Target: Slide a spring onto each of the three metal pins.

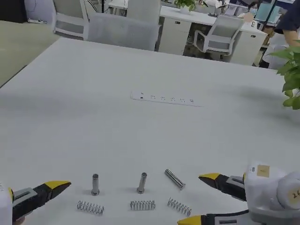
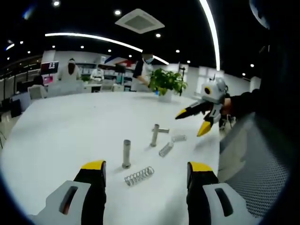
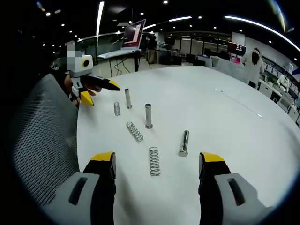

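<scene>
Your left tool (image 2: 147,166) is black with yellow tips, your right tool (image 3: 157,156) the same black and yellow, pins (image 1: 142,183) shiny silver, springs (image 1: 142,205) pale silver, surface (image 1: 140,136) plain white, plant (image 1: 291,70) leafy green.

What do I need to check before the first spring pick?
1. Jaws open and empty: ok, both left gripper and right gripper.
2. Springs free on the table: ok, left spring, middle spring, right spring (sides per head view).
3. Standing upright: ok for left pin and middle pin.
4. Standing upright: not ok for right pin, it lies on its side.
5. Springs fit over pins: cannot tell.
</scene>
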The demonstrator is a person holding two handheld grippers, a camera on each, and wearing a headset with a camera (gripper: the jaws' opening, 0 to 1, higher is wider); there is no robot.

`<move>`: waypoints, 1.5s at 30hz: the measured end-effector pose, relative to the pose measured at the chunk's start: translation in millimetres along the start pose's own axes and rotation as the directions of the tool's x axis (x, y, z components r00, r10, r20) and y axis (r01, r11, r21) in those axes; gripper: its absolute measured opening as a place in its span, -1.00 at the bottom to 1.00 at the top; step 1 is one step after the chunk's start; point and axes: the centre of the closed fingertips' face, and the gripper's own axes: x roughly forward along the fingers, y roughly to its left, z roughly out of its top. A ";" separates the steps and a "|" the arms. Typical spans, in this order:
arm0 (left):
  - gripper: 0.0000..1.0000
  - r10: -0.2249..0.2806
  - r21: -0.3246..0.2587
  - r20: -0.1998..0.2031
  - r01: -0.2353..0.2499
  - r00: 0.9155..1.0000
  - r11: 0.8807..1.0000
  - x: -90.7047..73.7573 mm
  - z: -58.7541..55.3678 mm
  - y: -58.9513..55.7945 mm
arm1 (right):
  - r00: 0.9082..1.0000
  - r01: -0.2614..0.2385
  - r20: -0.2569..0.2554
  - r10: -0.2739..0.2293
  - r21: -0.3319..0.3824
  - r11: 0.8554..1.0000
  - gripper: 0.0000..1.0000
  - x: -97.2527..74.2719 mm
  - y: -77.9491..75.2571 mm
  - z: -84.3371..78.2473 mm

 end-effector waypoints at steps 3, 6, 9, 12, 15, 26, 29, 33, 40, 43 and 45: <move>0.30 0.000 0.002 -0.001 0.000 1.000 1.000 -1.2 0.3 0.0 | 1.000 0.000 0.002 0.000 0.001 1.000 0.41 -0.2 0.3 0.6; 0.30 0.001 0.003 -0.003 -0.001 1.000 1.000 -1.9 0.3 -0.3 | 1.000 0.000 0.000 0.000 0.001 1.000 0.41 0.1 0.3 0.1; 0.30 0.002 0.003 -0.004 -0.002 1.000 1.000 -2.6 0.2 -0.4 | 1.000 -0.002 -0.001 0.002 0.000 1.000 0.41 0.4 0.6 -0.4; 0.30 0.003 0.003 -0.007 -0.003 1.000 1.000 -3.5 0.0 -0.9 | 1.000 -0.003 -0.001 0.003 0.001 1.000 0.41 0.4 1.1 -0.2; 0.30 0.004 0.004 -0.009 -0.004 1.000 1.000 -4.2 0.6 -1.3 | 1.000 -0.005 -0.002 0.005 0.001 1.000 0.41 1.1 1.4 -0.1; 0.29 0.009 0.002 -0.016 -0.009 1.000 1.000 -6.8 3.9 -2.7 | 1.000 -0.015 -0.004 0.015 0.002 1.000 0.40 1.7 3.3 -0.8; 0.29 0.011 0.004 -0.015 -0.011 1.000 1.000 -6.8 5.4 -2.4 | 1.000 -0.017 -0.005 0.017 0.001 1.000 0.40 2.0 3.9 -1.0; 0.29 0.014 0.003 -0.010 -0.014 1.000 1.000 -6.2 6.2 -1.3 | 1.000 -0.015 -0.004 0.015 0.002 1.000 0.40 1.3 2.9 -1.7; 0.29 0.016 0.006 0.001 -0.016 1.000 1.000 -3.4 8.6 0.1 | 1.000 -0.014 -0.010 0.014 -0.001 1.000 0.40 1.8 2.0 -3.0; 0.29 0.015 0.009 0.005 -0.015 1.000 1.000 -2.1 9.6 -0.2 | 1.000 -0.015 -0.014 0.015 -0.001 1.000 0.40 1.7 2.0 -4.2; 0.29 0.013 0.012 0.005 -0.013 1.000 1.000 -1.6 9.7 -0.7 | 1.000 -0.013 -0.013 0.013 -0.002 1.000 0.40 1.4 1.1 -4.6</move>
